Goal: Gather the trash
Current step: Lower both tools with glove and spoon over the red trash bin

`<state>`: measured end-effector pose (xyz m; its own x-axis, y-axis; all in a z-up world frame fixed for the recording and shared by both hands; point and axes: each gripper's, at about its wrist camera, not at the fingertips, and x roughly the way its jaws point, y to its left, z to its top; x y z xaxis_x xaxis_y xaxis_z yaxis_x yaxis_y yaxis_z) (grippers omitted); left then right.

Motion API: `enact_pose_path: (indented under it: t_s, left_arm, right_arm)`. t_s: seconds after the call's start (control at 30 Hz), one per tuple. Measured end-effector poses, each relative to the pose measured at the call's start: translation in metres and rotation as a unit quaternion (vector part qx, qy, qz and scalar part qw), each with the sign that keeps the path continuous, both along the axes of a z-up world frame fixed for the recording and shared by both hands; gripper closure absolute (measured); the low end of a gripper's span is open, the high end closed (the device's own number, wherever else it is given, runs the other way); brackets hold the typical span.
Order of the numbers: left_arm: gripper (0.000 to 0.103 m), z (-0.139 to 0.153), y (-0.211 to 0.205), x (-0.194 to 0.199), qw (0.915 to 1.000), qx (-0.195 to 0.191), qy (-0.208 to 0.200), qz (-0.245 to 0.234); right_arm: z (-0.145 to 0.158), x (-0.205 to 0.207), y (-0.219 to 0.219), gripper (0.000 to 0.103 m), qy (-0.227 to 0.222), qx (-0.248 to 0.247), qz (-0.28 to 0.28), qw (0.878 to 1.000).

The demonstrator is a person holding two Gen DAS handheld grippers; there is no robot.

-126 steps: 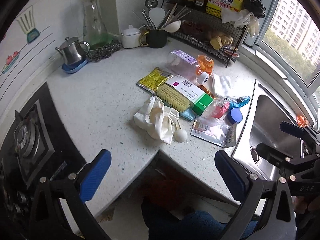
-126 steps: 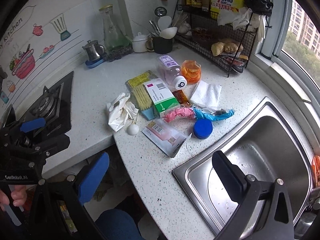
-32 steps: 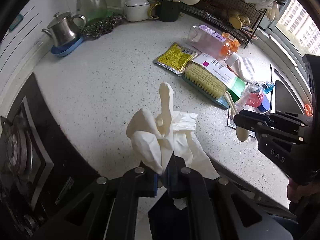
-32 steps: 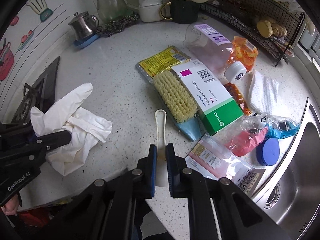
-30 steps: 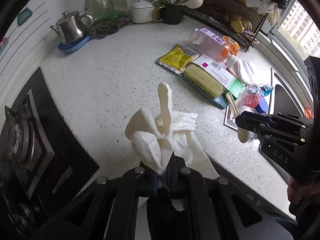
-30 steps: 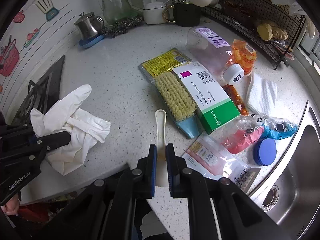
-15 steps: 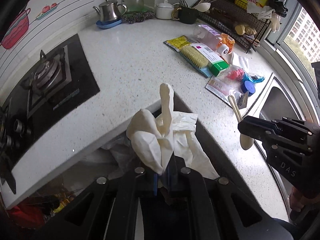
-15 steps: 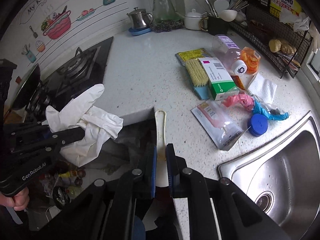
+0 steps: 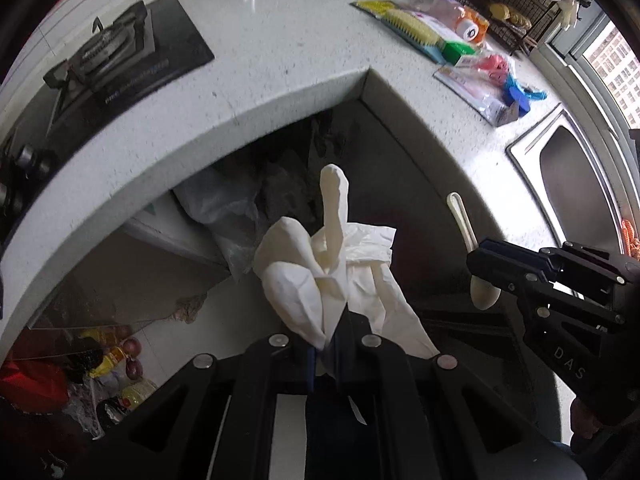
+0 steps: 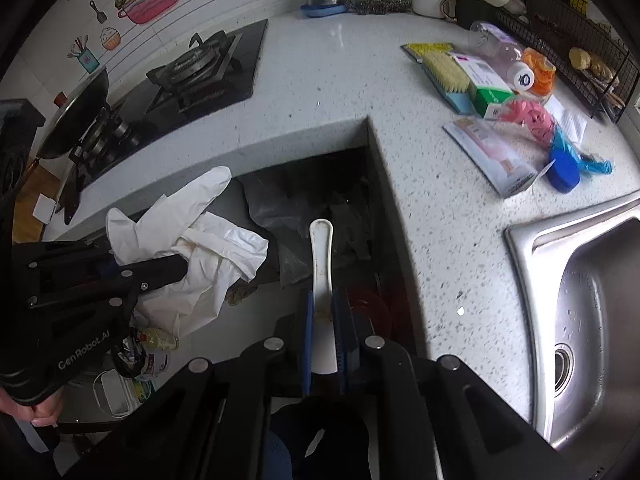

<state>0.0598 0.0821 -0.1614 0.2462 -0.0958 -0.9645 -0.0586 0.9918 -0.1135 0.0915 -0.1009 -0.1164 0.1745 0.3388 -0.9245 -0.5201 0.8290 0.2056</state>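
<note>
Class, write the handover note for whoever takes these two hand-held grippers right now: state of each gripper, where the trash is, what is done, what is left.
Left gripper: shut on the white gloves, off the counter, over the dark gap below the worktop.
Right gripper: shut on the white spoon, beside the gloves over the same gap.
Below: a clear bag, seemingly the bin liner; the bin itself is hard to make out.
Done: gloves and spoon lifted.
Left: drop both, then probably return for the pouch, blue cap, pink wrapper, blue wrapper and other clutter on the counter.
</note>
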Motion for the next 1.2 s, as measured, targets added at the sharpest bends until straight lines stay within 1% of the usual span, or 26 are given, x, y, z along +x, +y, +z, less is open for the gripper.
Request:
enact_pose_path:
  t_s: [0.07, 0.13, 0.3, 0.37, 0.47, 0.53, 0.57, 0.67, 0.73, 0.9, 1.03, 1.1, 1.2]
  left_arm:
    - [0.098, -0.020, 0.002, -0.006, 0.9999, -0.005, 0.009, -0.004]
    - [0.098, -0.040, 0.005, -0.010, 0.9999, -0.008, 0.010, -0.005]
    - [0.098, -0.106, 0.012, -0.012, 0.9992, -0.011, 0.037, -0.007]
    - [0.098, -0.130, 0.012, -0.009, 0.9992, -0.007, 0.037, -0.012]
    - [0.098, -0.173, 0.012, -0.005, 0.9989, -0.003, 0.043, -0.018]
    - [0.098, -0.205, 0.014, -0.003, 0.9984, -0.013, 0.052, -0.016]
    - [0.098, -0.220, 0.015, -0.002, 0.9985, -0.018, 0.050, -0.017]
    - [0.098, -0.266, 0.014, 0.000, 0.9975, -0.020, 0.063, -0.025]
    - [0.098, -0.291, 0.013, 0.005, 0.9968, -0.021, 0.069, -0.033]
    - [0.098, -0.345, 0.006, 0.012, 0.9961, -0.023, 0.072, -0.046]
    - [0.098, -0.388, 0.000, 0.022, 0.9957, -0.032, 0.074, -0.046]
    - [0.098, -0.404, -0.002, 0.028, 0.9951, -0.027, 0.079, -0.054]
    - [0.097, -0.415, -0.008, 0.037, 0.9947, -0.027, 0.078, -0.061]
  right_arm:
    - [-0.018, -0.007, 0.002, 0.094, 0.015, -0.004, -0.006, 1.000]
    - [-0.039, -0.013, 0.006, 0.094, 0.025, -0.012, -0.010, 1.000]
    - [-0.093, -0.021, 0.021, 0.094, 0.040, -0.033, -0.019, 0.998]
    - [-0.115, -0.023, 0.025, 0.094, 0.041, -0.037, -0.026, 0.998]
    - [-0.157, -0.019, 0.028, 0.094, 0.046, -0.040, -0.046, 0.997]
    - [-0.189, -0.014, 0.030, 0.094, 0.055, -0.054, -0.056, 0.995]
    - [-0.203, -0.011, 0.030, 0.094, 0.056, -0.058, -0.061, 0.995]
    - [-0.240, -0.002, 0.031, 0.094, 0.057, -0.066, -0.067, 0.994]
    - [-0.264, 0.004, 0.029, 0.094, 0.065, -0.065, -0.073, 0.993]
    - [-0.315, 0.010, 0.024, 0.094, 0.063, -0.061, -0.077, 0.993]
    - [-0.352, 0.007, 0.016, 0.094, 0.070, -0.059, -0.099, 0.991]
    - [-0.367, 0.008, 0.014, 0.094, 0.073, -0.062, -0.102, 0.990]
    - [-0.377, 0.008, 0.007, 0.094, 0.082, -0.061, -0.109, 0.989]
